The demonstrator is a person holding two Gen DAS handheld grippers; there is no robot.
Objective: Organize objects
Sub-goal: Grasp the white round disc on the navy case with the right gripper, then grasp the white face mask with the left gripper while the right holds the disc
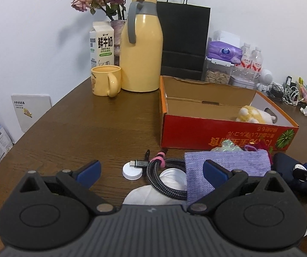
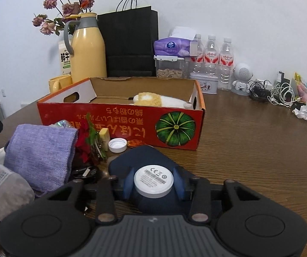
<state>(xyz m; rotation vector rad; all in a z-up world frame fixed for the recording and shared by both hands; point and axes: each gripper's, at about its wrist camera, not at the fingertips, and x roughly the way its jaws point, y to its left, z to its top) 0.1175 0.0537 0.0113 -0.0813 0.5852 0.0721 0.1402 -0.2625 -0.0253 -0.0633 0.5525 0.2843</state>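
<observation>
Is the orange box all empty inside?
No, a fluffy yellow and white plush toy lies inside the orange box.

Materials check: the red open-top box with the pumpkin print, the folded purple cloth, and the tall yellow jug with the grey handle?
Red open-top box: looks like corrugated cardboard, glossy printed outside, raw brown inside, with folded flaps.
Folded purple cloth: soft knit or terry-like fabric, matte; a nubby weave shows.
Tall yellow jug: smooth semi-gloss shell, painted metal or plastic, can't tell which; the grey handle looks like moulded plastic.

We've got a wood-grain table (image 1: 102, 115) with a soft sheen, a knitted purple cloth (image 2: 39, 158) — fuzzy — and a printed cardboard box (image 2: 132, 117), matt inside.
</observation>
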